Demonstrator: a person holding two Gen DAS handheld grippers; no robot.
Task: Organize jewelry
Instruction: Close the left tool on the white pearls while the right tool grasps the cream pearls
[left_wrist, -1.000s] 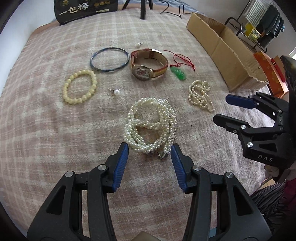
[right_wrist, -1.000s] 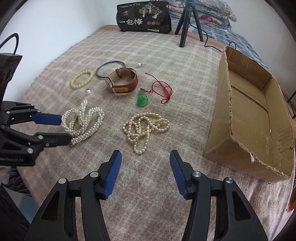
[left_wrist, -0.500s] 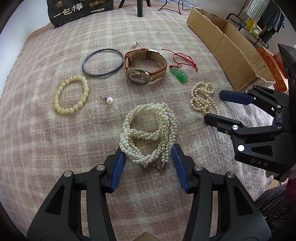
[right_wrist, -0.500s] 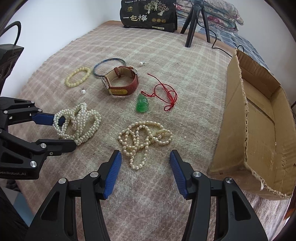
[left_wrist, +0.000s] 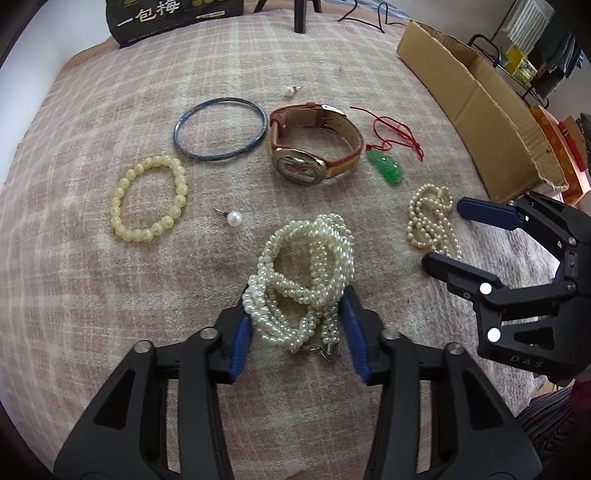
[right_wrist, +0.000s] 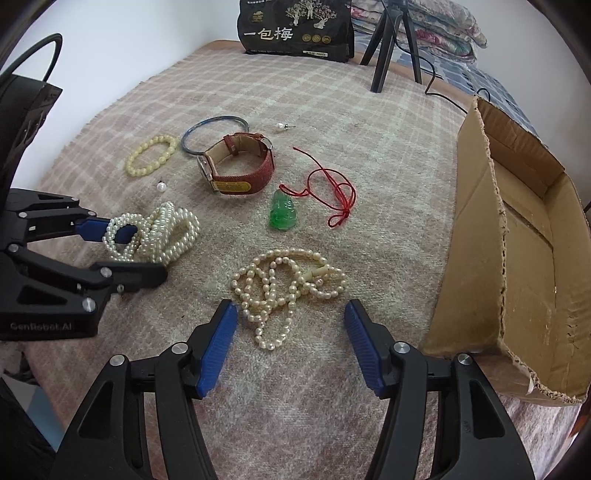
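A thick twisted white pearl necklace (left_wrist: 303, 273) lies on the plaid blanket. My left gripper (left_wrist: 297, 334) is open, its blue pads on either side of the necklace's near end; it also shows in the right wrist view (right_wrist: 125, 254). A thinner cream pearl strand (right_wrist: 284, 288) lies just ahead of my open, empty right gripper (right_wrist: 290, 336), whose fingers (left_wrist: 480, 218) straddle the strand (left_wrist: 430, 221) in the left wrist view. Behind lie a watch (left_wrist: 314, 147), a blue bangle (left_wrist: 219, 134), a yellow bead bracelet (left_wrist: 149, 197), a jade pendant (left_wrist: 386, 166) on red cord and two pearl studs (left_wrist: 234, 218).
An open cardboard box (right_wrist: 524, 236) stands at the right of the blanket (right_wrist: 332, 96). A black printed bag (right_wrist: 295, 27) and a tripod (right_wrist: 388, 44) stand at the back. The blanket's near edge drops off below both grippers.
My left gripper has moved forward so its pads now flank the near end of the thick pearl necklace. My right gripper has moved forward toward the thin strand.
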